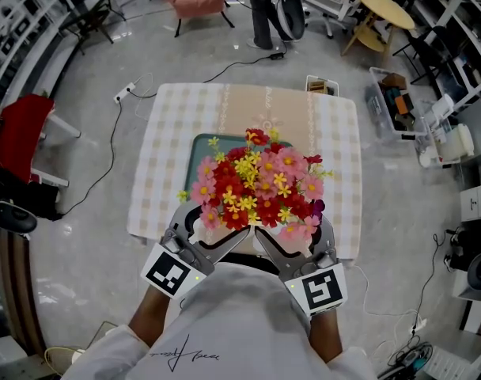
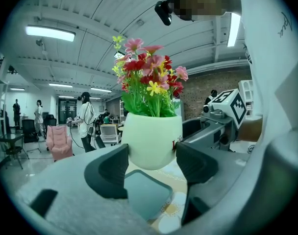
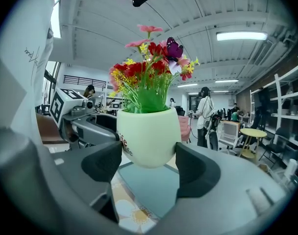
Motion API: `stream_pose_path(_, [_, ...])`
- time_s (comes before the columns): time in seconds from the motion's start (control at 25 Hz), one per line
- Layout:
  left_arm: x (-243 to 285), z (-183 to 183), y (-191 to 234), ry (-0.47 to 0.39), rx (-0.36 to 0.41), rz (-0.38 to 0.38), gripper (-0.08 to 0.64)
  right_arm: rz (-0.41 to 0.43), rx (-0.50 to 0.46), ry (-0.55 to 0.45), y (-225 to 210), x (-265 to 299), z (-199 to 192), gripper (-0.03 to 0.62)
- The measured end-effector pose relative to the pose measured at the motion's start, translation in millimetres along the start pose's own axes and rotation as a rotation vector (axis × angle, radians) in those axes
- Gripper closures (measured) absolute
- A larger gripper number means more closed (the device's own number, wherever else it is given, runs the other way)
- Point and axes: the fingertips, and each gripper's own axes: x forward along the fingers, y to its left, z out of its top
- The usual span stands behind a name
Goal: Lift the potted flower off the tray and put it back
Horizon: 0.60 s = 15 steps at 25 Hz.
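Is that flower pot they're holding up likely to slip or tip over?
Probably slippery: the pot looks smooth and rounded, tapering below where the left gripper and right gripper pinch it. Likely tippy too: the flowers spread wider than the pot.

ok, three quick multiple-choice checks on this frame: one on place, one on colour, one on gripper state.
1. Where is the pale green round pot of red, pink and yellow flowers?
A) standing on the tray
B) held in the air above the tray
C) on the floor

2. What colour is the flat rectangular tray?
A) teal
B) red
C) yellow

3. How do the left hand-held gripper and the right hand-held gripper stand?
A) both open and empty
B) only the left grips
C) both closed on the pot

Answers:
1 B: both gripper views show the tray below the pot's base.
2 A: teal shows beside the flowers in the head view.
3 C: each pair of jaws presses the pot's sides.
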Motion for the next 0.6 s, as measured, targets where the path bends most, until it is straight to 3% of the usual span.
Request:
stream_pose_path(0.4, [-6,-9,14,0.014,-0.009,0.027,0.256,0.031,-0.016,0.008,6,17,-5,0.241])
stream_pose_path(0.6, [-8,-9,17,0.014,-0.011,0.045,0.256,0.046,0.024,-0.007,6,20,-5,0.241])
